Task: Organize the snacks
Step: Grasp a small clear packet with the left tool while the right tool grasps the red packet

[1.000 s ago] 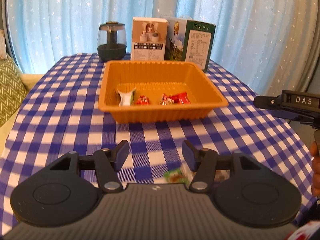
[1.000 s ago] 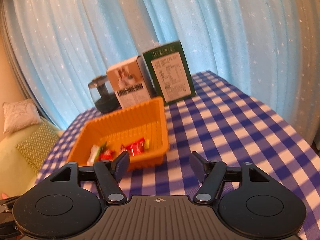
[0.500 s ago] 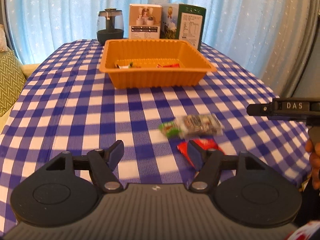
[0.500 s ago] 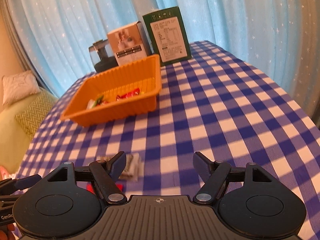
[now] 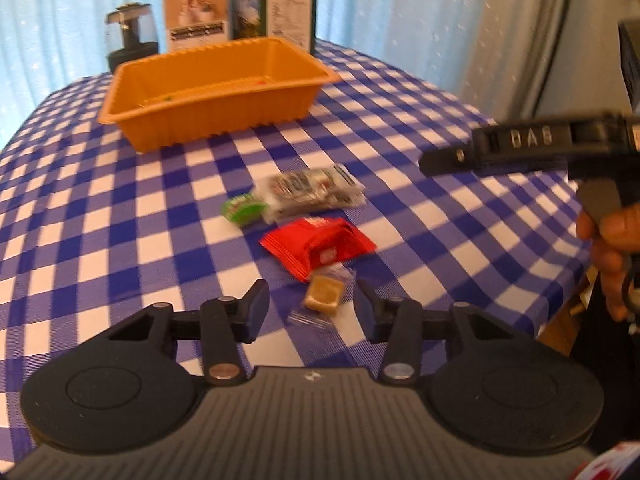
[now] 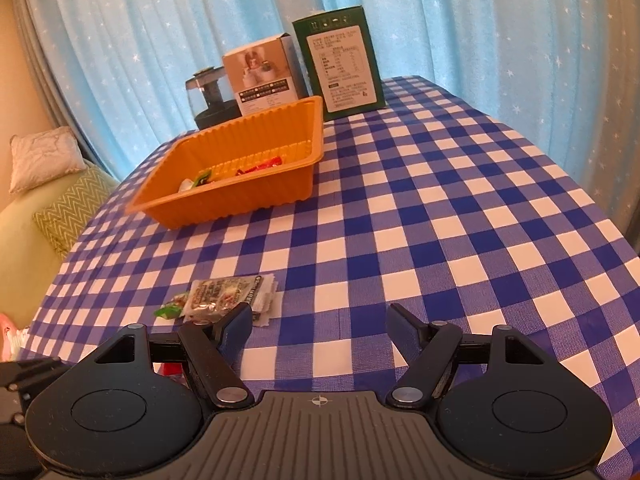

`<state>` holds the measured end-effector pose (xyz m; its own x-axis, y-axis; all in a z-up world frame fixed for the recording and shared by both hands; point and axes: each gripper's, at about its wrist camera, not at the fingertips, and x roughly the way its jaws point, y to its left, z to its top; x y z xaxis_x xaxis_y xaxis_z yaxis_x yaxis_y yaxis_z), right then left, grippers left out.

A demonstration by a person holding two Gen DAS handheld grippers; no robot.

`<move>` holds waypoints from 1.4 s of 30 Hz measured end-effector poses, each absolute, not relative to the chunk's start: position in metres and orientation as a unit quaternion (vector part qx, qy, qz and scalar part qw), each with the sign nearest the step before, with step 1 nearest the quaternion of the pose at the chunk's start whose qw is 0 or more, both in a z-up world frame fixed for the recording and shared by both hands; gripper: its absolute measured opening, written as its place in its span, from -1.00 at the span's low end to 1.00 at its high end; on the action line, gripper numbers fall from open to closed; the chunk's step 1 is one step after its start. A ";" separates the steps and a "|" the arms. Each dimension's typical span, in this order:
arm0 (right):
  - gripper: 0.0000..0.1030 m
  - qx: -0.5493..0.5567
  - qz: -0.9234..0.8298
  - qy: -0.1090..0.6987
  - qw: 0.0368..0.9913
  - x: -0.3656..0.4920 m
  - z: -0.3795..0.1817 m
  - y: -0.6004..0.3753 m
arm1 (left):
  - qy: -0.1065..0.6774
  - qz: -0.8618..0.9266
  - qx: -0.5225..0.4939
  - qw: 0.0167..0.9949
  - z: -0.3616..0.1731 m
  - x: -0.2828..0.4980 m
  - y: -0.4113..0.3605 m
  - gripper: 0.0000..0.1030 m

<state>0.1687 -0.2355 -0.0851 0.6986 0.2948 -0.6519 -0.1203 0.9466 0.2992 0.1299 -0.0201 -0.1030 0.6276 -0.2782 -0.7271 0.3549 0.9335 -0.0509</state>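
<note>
Pulled back from the orange ribbed plastic tray [image 5: 216, 92] over the past second, the left claw [image 5: 311, 307] now hangs low above the near edge of the blue-and-white checked tabletop [image 5: 420, 128], its fingers spread wide with nothing between them. Just ahead of the gap lies a small caramel-coloured sweet in a clear wrapper [image 5: 323, 293], touching nothing of the claw. Beyond it rests a crumpled red foil snack packet [image 5: 318, 246], then a pale printed sachet [image 5: 312, 194] with a green-wrapped candy [image 5: 243, 209] just beside its left end. The tray stands farther back, well apart from these loose snacks, and from the right wrist view a few red, green and white wrapped pieces [image 6: 236, 170] show lying inside it. Behind the tray stand a dark glass jar with a black base [image 5: 130, 40], a white-and-tan carton [image 5: 198, 14] and a taller green carton with a printed label [image 5: 288, 4], against pale blue star-patterned curtains [image 5: 400, 12]. The right claw [image 6: 320, 324], likewise spread and empty, hovers over the cloth to the right of the sachet; seen from the left camera it juts in from the right, gripped by the person's right hand [image 5: 612, 256]. A green chevron cushion [image 6: 68, 208] lies on a sofa off the table's left side.
</note>
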 end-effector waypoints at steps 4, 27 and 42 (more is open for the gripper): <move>0.43 0.119 0.113 0.373 0.913 0.170 -0.087 -0.236 | 0.400 -0.183 0.055 0.896 -0.108 0.133 -0.026 -0.40; 0.42 -0.110 0.319 0.350 0.874 0.164 -0.094 -0.154 | 0.410 -0.099 0.043 0.906 -0.102 0.130 0.027 -0.65; -0.18 -0.196 0.377 0.368 0.827 0.196 -0.124 -0.128 | 0.419 -0.096 0.003 0.903 -0.108 0.141 0.039 -0.65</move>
